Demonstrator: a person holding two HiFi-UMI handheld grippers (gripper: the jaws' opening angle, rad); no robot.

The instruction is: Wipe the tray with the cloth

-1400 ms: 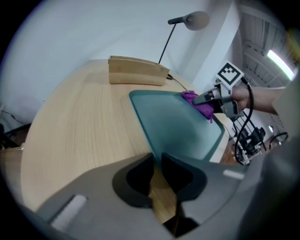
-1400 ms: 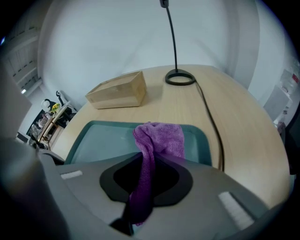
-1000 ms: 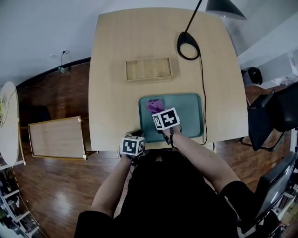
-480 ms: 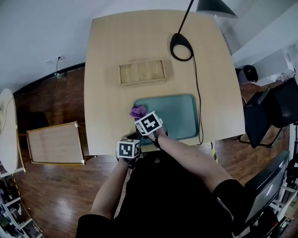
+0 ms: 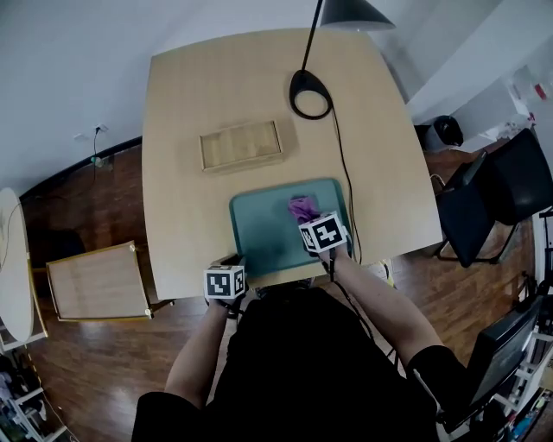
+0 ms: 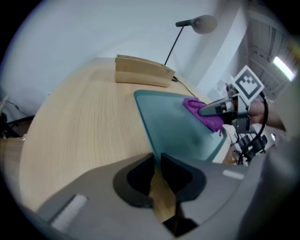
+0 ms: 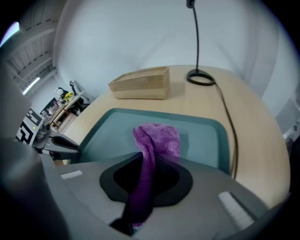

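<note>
left gripper (image 6: 157, 160) clamps the tray (image 7: 206, 136) at its near left corner to steady it; right gripper (image 7: 150, 165) pinches the purple cloth (image 7: 158, 137), pressed on the tray's right side for wiping

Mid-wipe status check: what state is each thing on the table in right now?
left tongs, closed on tray's near-left rim.
right tongs, closed on cloth.
cloth, bunched, lying on tray's right side.
tray, flat on table, by its near edge.
wooden box, flat on table beyond tray, untouched.
lamp, upright on table; lit or not unclear.
</note>
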